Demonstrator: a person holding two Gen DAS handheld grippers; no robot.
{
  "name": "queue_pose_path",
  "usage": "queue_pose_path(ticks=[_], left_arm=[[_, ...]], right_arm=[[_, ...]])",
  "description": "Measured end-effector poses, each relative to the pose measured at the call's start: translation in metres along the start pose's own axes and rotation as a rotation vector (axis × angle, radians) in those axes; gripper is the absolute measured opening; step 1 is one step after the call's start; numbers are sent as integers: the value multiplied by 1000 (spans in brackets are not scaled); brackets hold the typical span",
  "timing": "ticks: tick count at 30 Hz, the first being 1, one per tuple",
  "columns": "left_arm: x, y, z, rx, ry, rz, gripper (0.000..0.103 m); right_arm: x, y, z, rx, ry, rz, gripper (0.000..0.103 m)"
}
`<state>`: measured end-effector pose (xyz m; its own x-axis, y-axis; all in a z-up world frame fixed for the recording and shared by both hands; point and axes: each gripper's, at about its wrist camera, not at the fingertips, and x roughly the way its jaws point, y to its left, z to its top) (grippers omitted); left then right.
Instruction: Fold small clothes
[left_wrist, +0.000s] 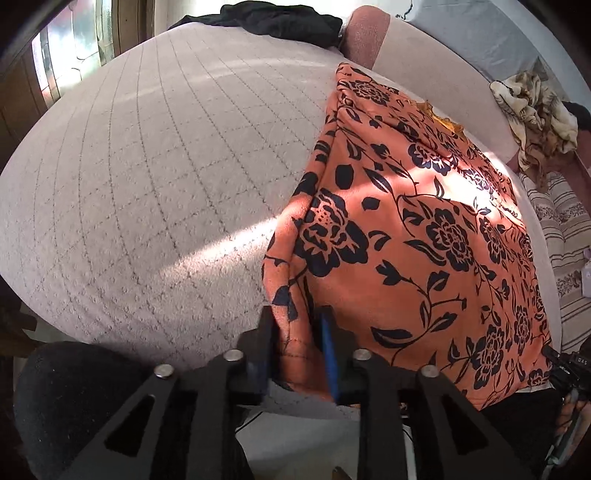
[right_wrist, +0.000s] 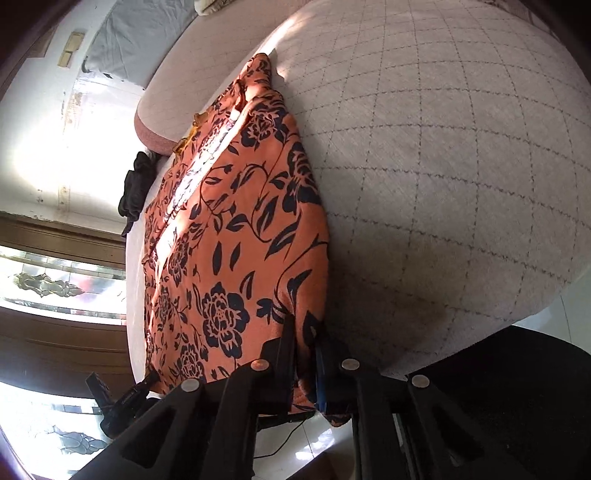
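- The orange floral garment (left_wrist: 413, 236) lies flat on the quilted bed (left_wrist: 147, 184), near edge at the bed's front.
- Left gripper (left_wrist: 295, 332) stands spread around one corner (loose, likely letting go).
- Right gripper (right_wrist: 304, 343) pinches the other corner; judged best to lay both corners level.

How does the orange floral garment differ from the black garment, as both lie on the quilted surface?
The orange floral garment is patterned with dark flowers; the black garment is plain. The orange one lies spread out near both cameras; the black one sits bunched at the far edge. The orange one has its near edge between both grippers' fingers; nothing touches the black one. Both rest on the quilted surface.
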<state>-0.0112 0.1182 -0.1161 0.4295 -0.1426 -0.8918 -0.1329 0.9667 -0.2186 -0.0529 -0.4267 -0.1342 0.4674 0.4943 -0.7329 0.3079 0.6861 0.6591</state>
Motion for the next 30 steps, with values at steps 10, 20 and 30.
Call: queue_pose_path(ticks=[10, 20, 30], left_arm=[[-5, -9, 9, 67, -16, -5, 7], [13, -1, 19, -16, 76, -12, 7], [-43, -59, 140, 87, -162, -170, 7]], right_arm=[[16, 0, 0, -32, 83, -52, 6], [21, -5, 16, 31, 95, 13, 6], [3, 52, 96, -27, -28, 213, 6]])
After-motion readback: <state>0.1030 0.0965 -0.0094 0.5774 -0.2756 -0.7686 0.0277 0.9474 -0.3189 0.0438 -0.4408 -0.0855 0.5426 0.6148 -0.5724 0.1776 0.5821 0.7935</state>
